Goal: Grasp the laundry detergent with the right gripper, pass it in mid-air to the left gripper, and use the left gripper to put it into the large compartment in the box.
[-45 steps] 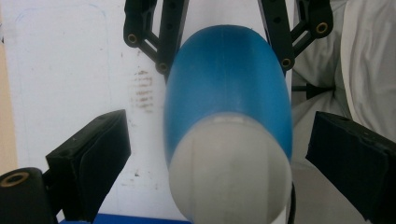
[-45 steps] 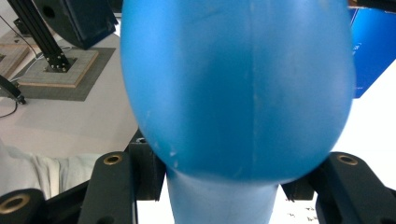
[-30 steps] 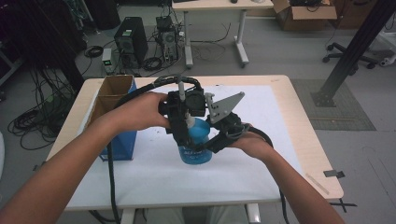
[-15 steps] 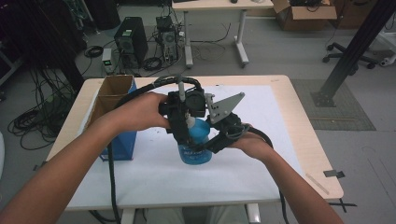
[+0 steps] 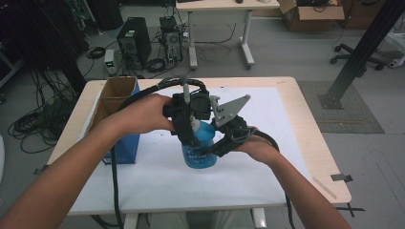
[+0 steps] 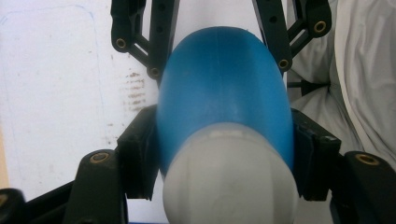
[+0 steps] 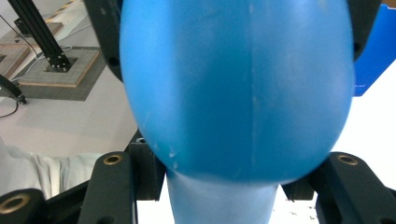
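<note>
A blue bottle [image 5: 200, 155] with a white cap stands upright on the white sheet at the table's middle. My left gripper [image 5: 191, 136] comes down on it from above. In the left gripper view its pads sit against both sides of the bottle [image 6: 224, 107] where the white cap [image 6: 229, 186] meets the blue shoulder. Those jaws have just been closing, and the left gripper [image 6: 224, 158] is shut on the bottle. My right gripper [image 5: 212, 148] reaches in from the right and is shut on the bottle's body [image 7: 233, 84], as the right gripper [image 7: 224, 184] view shows.
An open cardboard box [image 5: 117, 112] with a blue side stands at the table's left edge. The white sheet [image 5: 267, 171] covers most of the wooden table [image 5: 315, 143]. Computers and cables lie on the floor behind. Black cables trail from both grippers.
</note>
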